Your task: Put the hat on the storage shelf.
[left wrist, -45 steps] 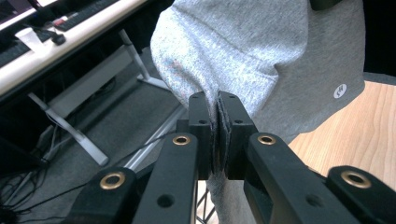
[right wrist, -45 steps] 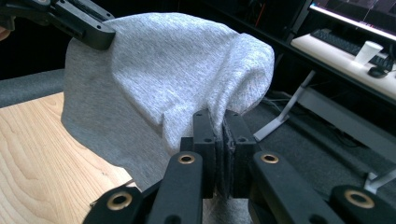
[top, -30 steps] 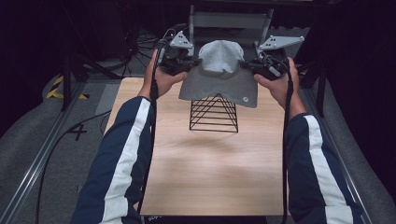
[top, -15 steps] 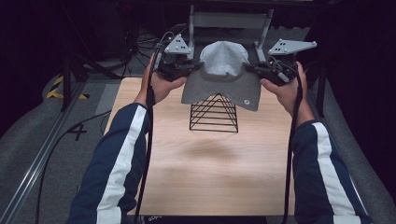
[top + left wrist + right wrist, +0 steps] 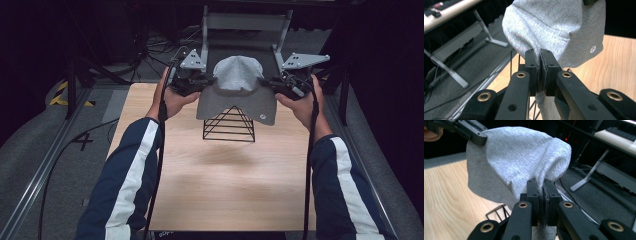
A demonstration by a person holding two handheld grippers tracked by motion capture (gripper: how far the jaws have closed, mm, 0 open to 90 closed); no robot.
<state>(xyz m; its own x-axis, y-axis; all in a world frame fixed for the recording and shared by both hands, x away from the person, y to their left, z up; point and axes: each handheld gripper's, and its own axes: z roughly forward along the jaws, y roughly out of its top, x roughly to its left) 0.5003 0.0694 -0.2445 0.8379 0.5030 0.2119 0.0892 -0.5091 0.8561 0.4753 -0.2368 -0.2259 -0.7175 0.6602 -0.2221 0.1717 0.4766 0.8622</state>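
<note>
The left gripper [image 5: 204, 80] clamps the grey cap [image 5: 237, 86] by its left edge, above the black wire stand [image 5: 229, 125] near the desk's [image 5: 220, 190] far edge. The right gripper [image 5: 267, 82] pinches the opposite edge. The gripper views show fabric squeezed between closed jaws; dark floor and cables surround the desk.

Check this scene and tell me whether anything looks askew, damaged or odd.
Nothing stands out. The grey knitted fabric hat hangs evenly between the left gripper and right gripper, both shut on its edges, above the upright black wire pyramid stand on the wooden table.
</note>
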